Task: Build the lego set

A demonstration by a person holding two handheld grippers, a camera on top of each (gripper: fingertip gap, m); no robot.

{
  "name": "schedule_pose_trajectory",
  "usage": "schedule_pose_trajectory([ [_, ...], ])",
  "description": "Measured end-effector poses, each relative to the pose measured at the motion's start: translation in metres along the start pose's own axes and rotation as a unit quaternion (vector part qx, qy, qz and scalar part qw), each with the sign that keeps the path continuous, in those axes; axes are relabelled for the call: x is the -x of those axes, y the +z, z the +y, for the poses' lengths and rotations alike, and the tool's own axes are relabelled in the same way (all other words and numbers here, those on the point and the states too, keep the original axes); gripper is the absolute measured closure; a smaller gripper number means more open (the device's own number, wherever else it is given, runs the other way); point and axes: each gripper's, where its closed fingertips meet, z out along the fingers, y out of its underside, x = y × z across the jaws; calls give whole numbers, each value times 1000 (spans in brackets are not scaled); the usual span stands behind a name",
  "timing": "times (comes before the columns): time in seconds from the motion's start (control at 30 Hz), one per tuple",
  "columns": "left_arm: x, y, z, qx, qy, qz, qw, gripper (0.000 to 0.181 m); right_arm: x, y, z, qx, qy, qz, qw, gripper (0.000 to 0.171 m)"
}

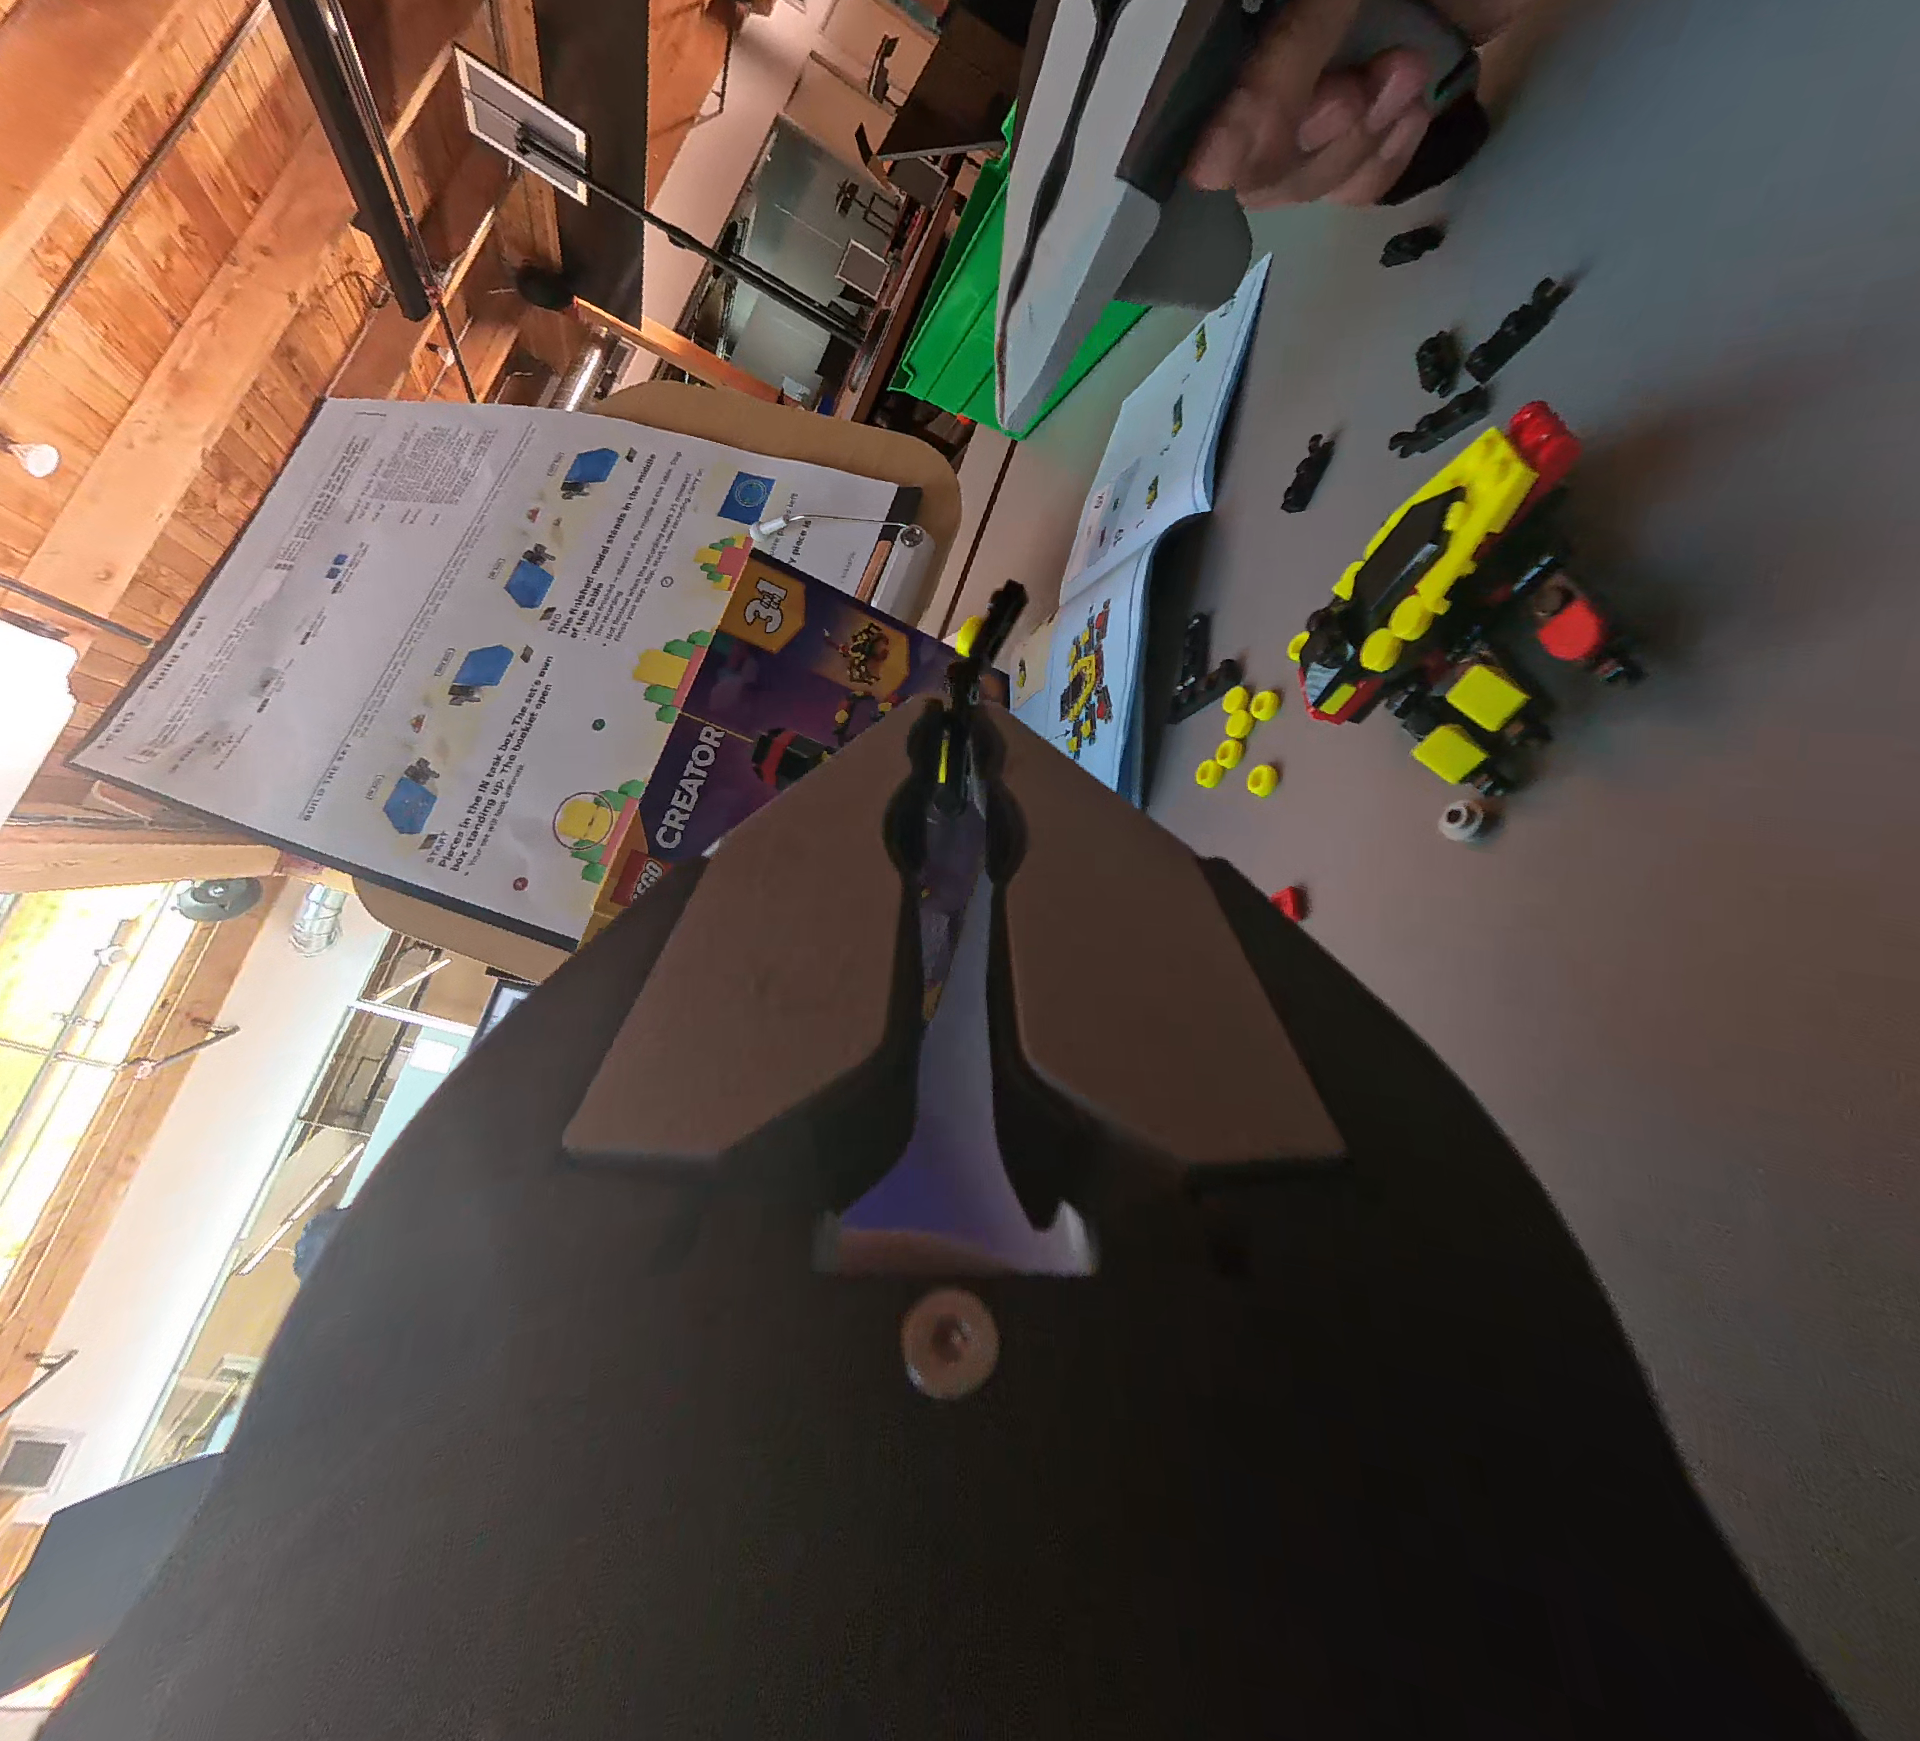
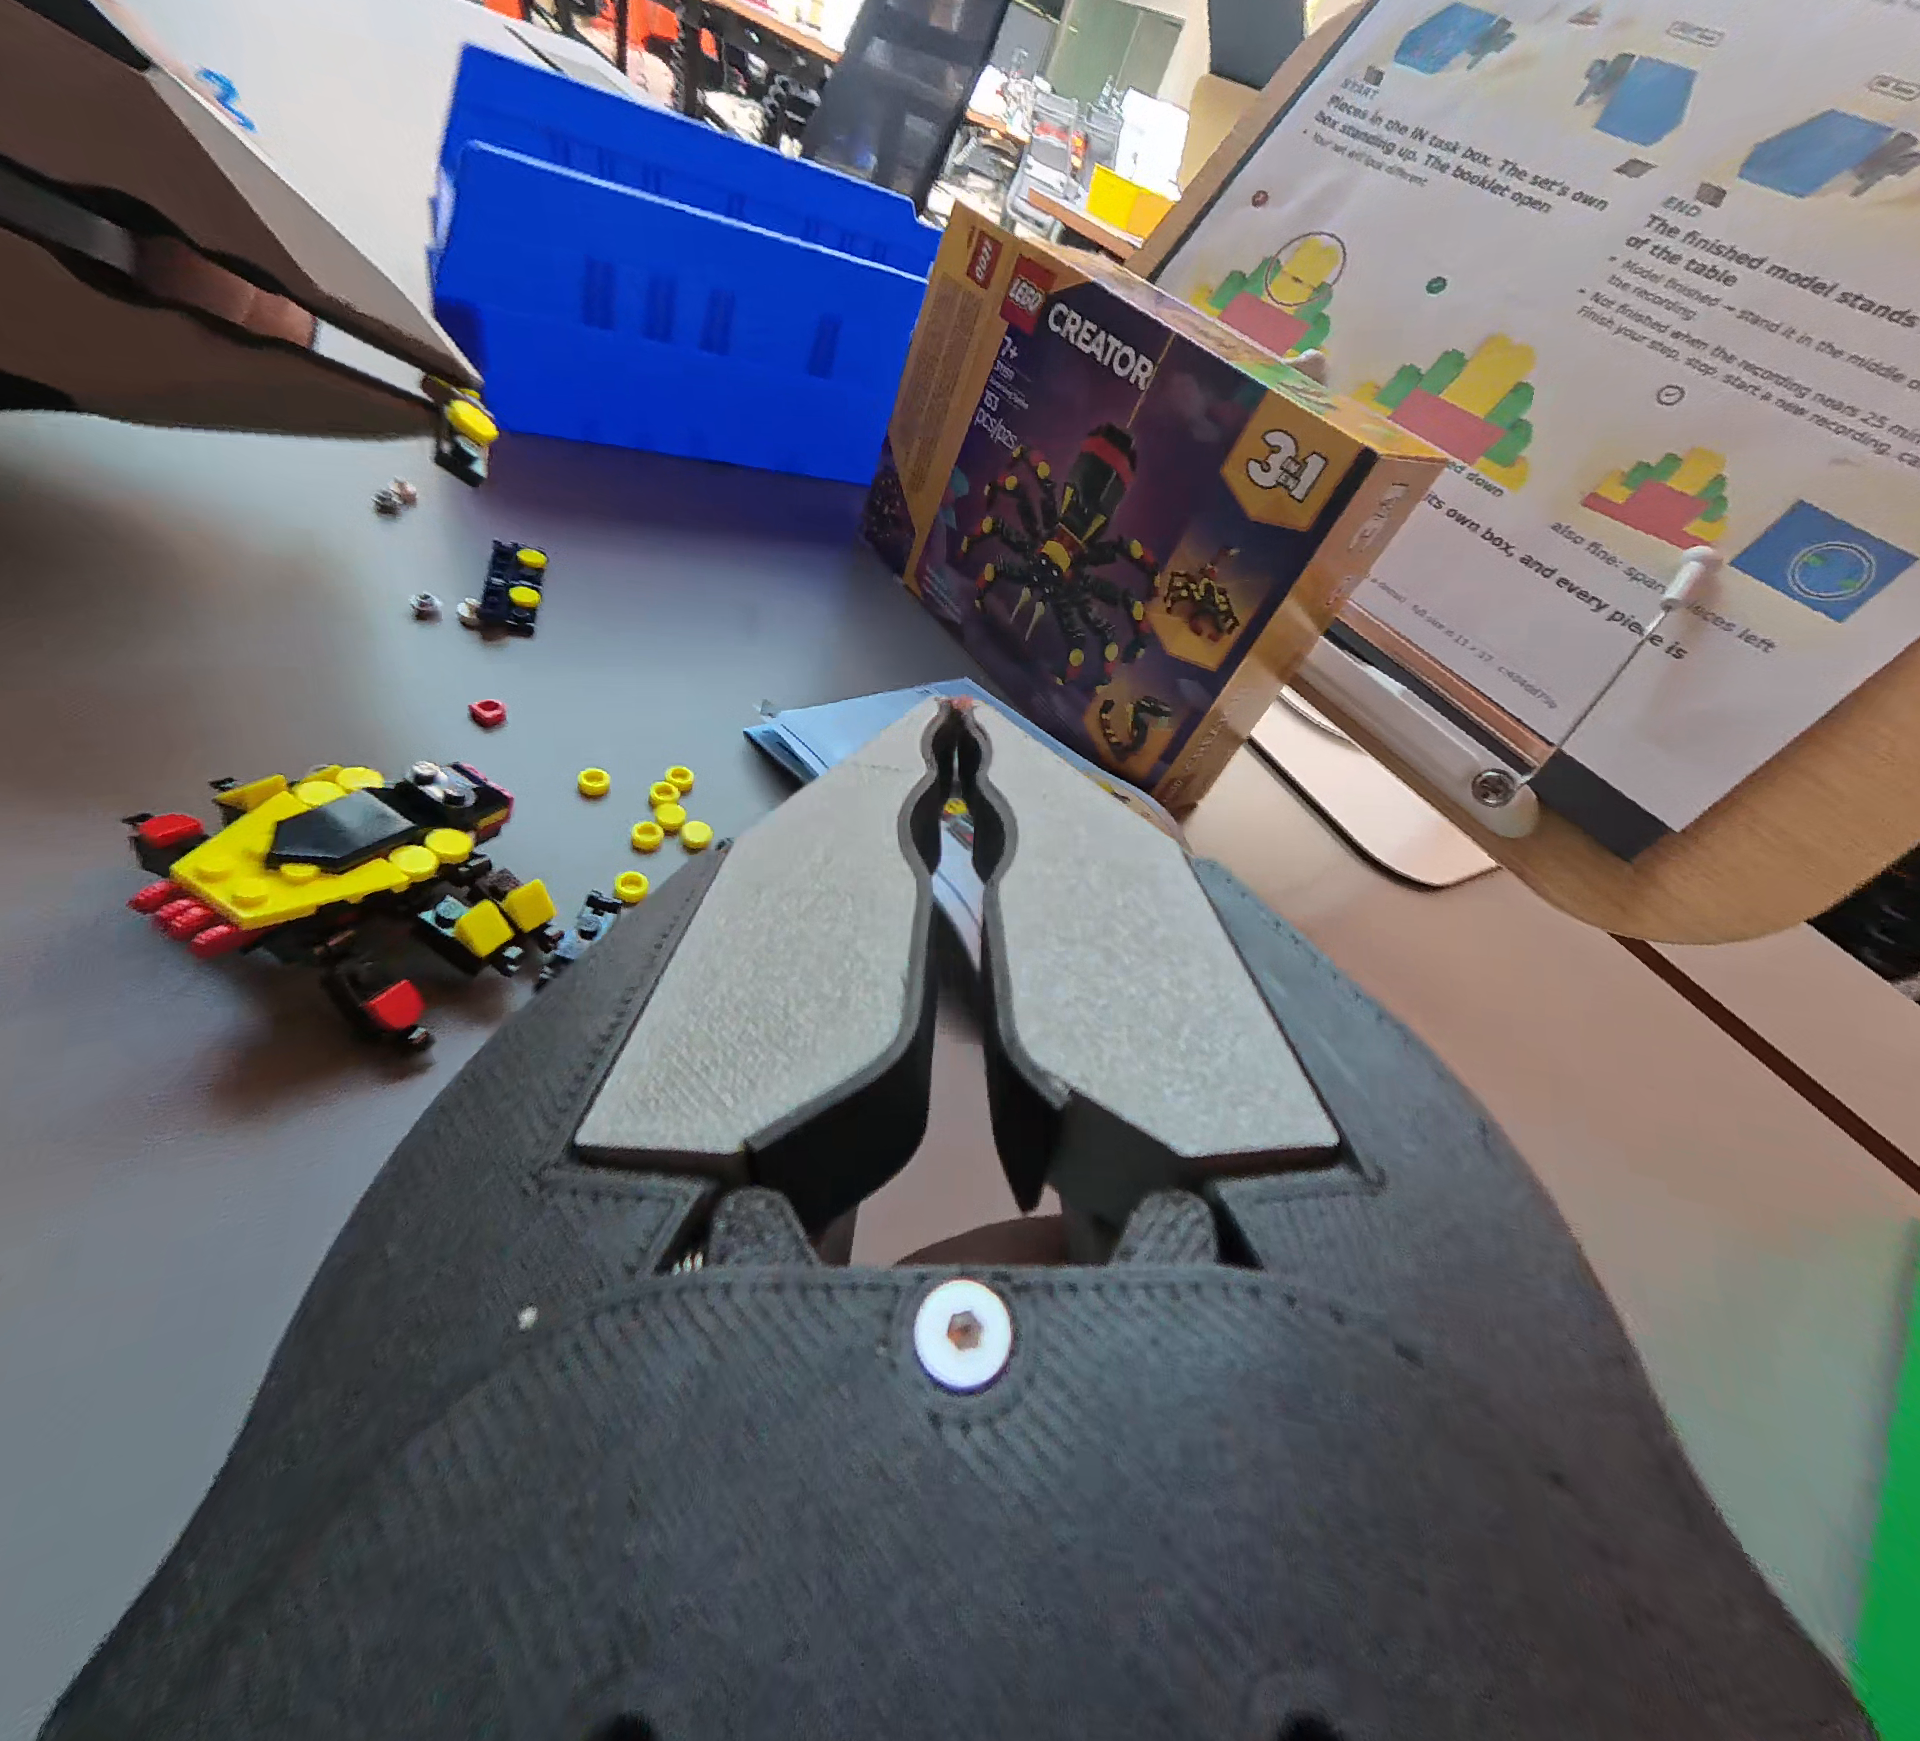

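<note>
A partly built yellow, black and red model lies on the grey table; it also shows in the right wrist view. My left gripper is shut on a small black-and-yellow piece and holds it above the table. That piece also shows in the right wrist view. My right gripper is shut and held above the open booklet. A tiny reddish speck sits at its tips; I cannot tell whether it is a piece. A hand holds the right gripper in the left wrist view.
Loose yellow round studs, black pieces, a small red piece and a dark plate with yellow studs lie around the model. The set's box, a blue bin, a green bin and a propped instruction sheet stand behind.
</note>
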Motion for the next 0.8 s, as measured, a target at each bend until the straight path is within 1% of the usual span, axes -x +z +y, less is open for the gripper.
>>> schedule_pose_trajectory([
  [0.03,0,0,-1,-2,0,-1,1000,179,4,0,-3,-10,8,-12,1000,171],
  [0.1,0,0,-2,-4,1,-3,1000,179,8,-1,-7,-20,21,-27,999,171],
  [0.27,0,0,-3,-6,3,-8,1000,179,6,0,-4,-10,7,-17,1000,171],
  [0.4,18,2,5,18,-12,-56,998,180,8,1,-4,-9,3,-19,1000,171],
  [0.53,30,1,9,20,-48,-76,996,179,10,1,-4,-10,0,-24,1000,171],
  [0.8,19,2,-1,3,-8,-66,998,179,35,-4,-23,-65,37,-96,993,171],
])
